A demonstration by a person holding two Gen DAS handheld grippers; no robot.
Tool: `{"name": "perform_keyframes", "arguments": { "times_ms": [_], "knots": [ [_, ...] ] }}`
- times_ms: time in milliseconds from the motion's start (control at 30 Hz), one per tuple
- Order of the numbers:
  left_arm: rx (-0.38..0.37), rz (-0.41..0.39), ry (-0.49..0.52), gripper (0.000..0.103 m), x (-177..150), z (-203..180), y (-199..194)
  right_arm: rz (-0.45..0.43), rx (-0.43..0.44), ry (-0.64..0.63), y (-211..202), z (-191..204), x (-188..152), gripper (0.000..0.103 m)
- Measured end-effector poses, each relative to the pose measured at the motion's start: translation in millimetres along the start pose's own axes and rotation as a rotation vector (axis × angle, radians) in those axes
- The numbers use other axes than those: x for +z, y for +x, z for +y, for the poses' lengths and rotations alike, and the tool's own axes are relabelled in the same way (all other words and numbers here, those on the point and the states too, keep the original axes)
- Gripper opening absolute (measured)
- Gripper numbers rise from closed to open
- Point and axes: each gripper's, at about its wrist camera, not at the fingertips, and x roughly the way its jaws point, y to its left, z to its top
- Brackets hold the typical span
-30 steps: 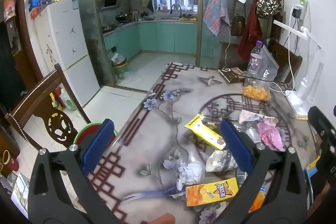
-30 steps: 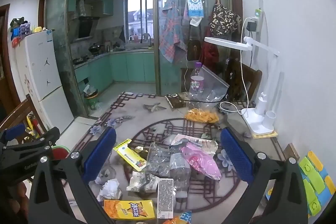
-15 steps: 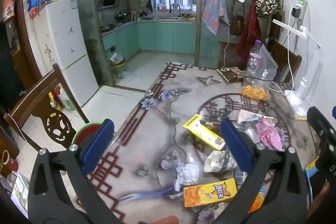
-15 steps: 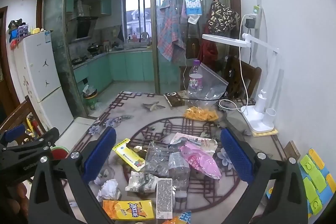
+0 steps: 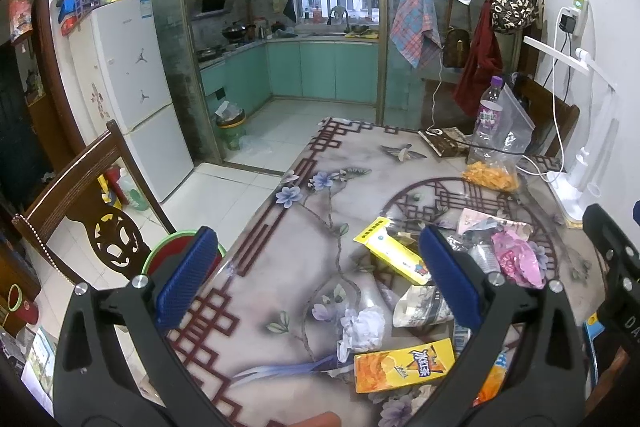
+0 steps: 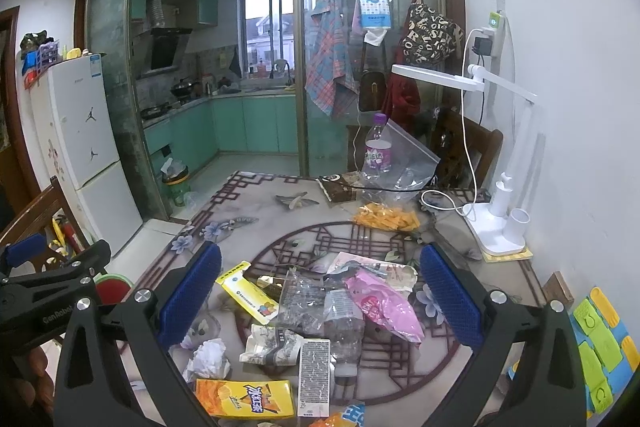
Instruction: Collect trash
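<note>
— Where's the trash?

— Heaped on the bench (image 6: 248, 223) ahead: orange carton (image 6: 245, 398) nearest, crumpled tissue (image 6: 208, 359) to its left, pink bag (image 6: 382, 303) farther right. My left tool (image 5: 320, 285) and right tool (image 6: 320, 291) both hang spread apart, holding nothing.

— How will it handle?

— Light, I'd judge. Pinch the stiff carton across its flat faces; the soft wrappers anywhere.

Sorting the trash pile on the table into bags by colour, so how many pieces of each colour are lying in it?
Yellow or orange cartons: 2, yellow carton, orange carton
Pink bag: 1
Clear plastic: 2, wrapper, crushed bottle
White tissue: 1
Printed packet: 1
Barcode box: 1
Total: 8
</note>
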Motion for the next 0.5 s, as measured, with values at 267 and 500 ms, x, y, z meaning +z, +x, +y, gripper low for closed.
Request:
{"name": "perform_keyframes", "arguments": {
  "times_ms": [267,500],
  "knots": [
    [-0.001,0.000,0.002,0.099,-0.9,-0.2,-0.2,0.001,-0.005,0.009,1.5,-0.5,-0.5,0.096],
    [-0.002,0.005,0.013,0.099,-3.0,-4.9,-1.5,0.008,-0.002,0.016,0.6,-8.1,-4.4,0.096]
  ]
}}
